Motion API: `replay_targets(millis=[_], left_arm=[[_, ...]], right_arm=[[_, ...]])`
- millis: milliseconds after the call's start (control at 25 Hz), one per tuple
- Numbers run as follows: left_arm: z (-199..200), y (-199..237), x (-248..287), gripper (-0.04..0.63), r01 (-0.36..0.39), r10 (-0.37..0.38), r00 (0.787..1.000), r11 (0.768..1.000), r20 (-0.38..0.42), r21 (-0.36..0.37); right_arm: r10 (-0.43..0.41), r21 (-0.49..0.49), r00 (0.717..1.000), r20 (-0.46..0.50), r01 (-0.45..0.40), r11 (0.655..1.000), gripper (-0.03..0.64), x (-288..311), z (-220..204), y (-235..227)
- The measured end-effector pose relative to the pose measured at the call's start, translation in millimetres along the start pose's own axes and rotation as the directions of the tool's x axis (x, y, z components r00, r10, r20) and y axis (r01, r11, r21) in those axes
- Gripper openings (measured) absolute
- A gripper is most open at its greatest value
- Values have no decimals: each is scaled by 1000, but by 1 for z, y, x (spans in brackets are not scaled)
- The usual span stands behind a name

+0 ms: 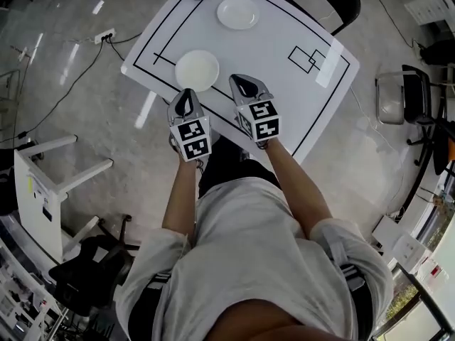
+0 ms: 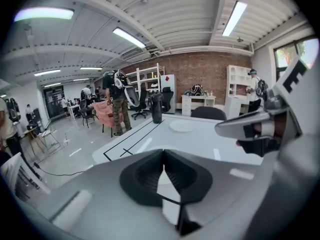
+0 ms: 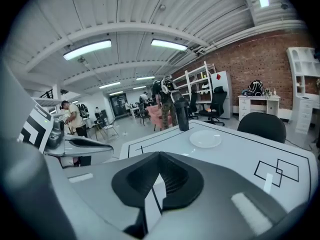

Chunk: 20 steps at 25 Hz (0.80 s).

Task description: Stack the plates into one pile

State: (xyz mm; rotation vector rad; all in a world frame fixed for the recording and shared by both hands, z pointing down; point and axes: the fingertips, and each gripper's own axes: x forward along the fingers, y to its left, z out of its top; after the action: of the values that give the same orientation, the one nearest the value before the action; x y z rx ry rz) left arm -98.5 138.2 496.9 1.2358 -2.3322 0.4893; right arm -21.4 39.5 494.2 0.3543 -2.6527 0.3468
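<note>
In the head view's upper centre, the near plate [image 1: 197, 70] and far plate [image 1: 238, 13] lie well apart on the tabletop [image 1: 284, 98]. Only the gripper views show the left gripper [image 1: 188, 94] and right gripper [image 1: 240, 84] jaws pressed together, empty, with people [image 2: 117, 101] standing beyond.

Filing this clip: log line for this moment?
near plate, far plate: apart, unstacked | left gripper: shut, empty | right gripper: shut, empty
</note>
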Motion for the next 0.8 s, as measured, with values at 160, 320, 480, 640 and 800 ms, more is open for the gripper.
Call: replay_targets(millis=[160,320,480,640,800], left_arm=[[14,-24,-51,3,54,-47,996,994,74,-96],[20,-33,-97,3,80,-69,990,993,125,-88],[30,-39,-122,3,92,-78,983,993,168,-75],[47,-42,-134,3,124,-101,969,988,227,-88],[61,-43,-144,3,158,-129,956,983,263,-91]], right_arm=[[21,-1,996,81,-21,1000,-2,-47,12,18],[50,-15,989,139,-49,999,-2,-83,21,51],[40,-53,984,172,-32,998,-2,-113,31,60],[38,-48,980,194,-29,998,-2,-135,46,63],[48,-63,981,188,-37,997,-2,-154,57,71]])
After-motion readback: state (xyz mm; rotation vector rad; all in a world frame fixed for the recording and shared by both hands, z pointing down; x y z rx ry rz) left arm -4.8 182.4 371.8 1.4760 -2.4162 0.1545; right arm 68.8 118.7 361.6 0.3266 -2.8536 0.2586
